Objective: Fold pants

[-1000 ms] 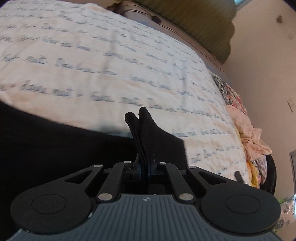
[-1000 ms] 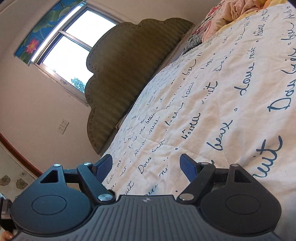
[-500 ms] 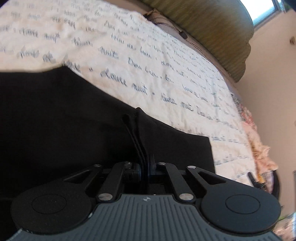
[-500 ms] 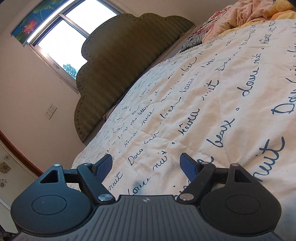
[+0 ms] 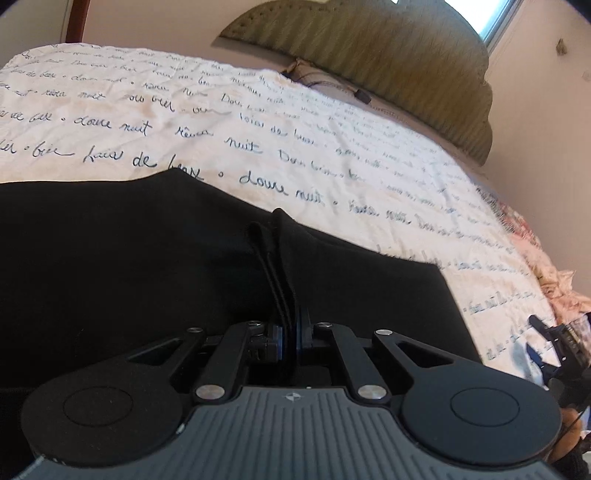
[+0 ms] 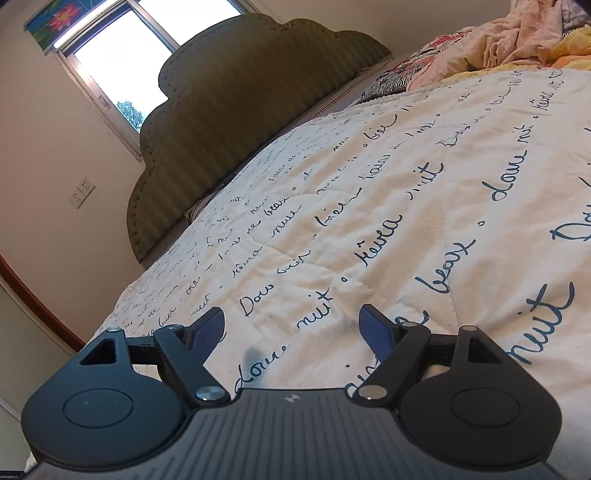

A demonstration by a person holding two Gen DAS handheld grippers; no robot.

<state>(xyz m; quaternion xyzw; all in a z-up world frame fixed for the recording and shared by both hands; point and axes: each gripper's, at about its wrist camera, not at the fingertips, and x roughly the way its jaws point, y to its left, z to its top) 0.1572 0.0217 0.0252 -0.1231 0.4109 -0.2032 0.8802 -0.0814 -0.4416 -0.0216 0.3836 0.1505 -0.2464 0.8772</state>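
Black pants (image 5: 122, 258) lie spread over the near part of a white bedspread (image 5: 258, 122) printed with blue script. My left gripper (image 5: 290, 332) is shut on a pinched fold of the pants' fabric, which stands up in a ridge ahead of the fingers. The right gripper (image 5: 550, 343) shows at the right edge of the left wrist view, over the bedspread beyond the pants' corner. In the right wrist view my right gripper (image 6: 293, 325) is open with blue pads (image 6: 375, 326) wide apart and only bedspread (image 6: 406, 184) between them. No pants appear in that view.
An olive padded headboard (image 6: 236, 110) stands at the far end of the bed under a window (image 6: 122, 62). Crumpled pink and patterned bedding (image 6: 517, 33) is heaped along the bed's right side. A wall socket (image 6: 82, 192) is left of the headboard.
The left view has swung across the bed, with far more of the black pants now spread in front of the shut left gripper. The right gripper's view has rolled slightly; it stays open.
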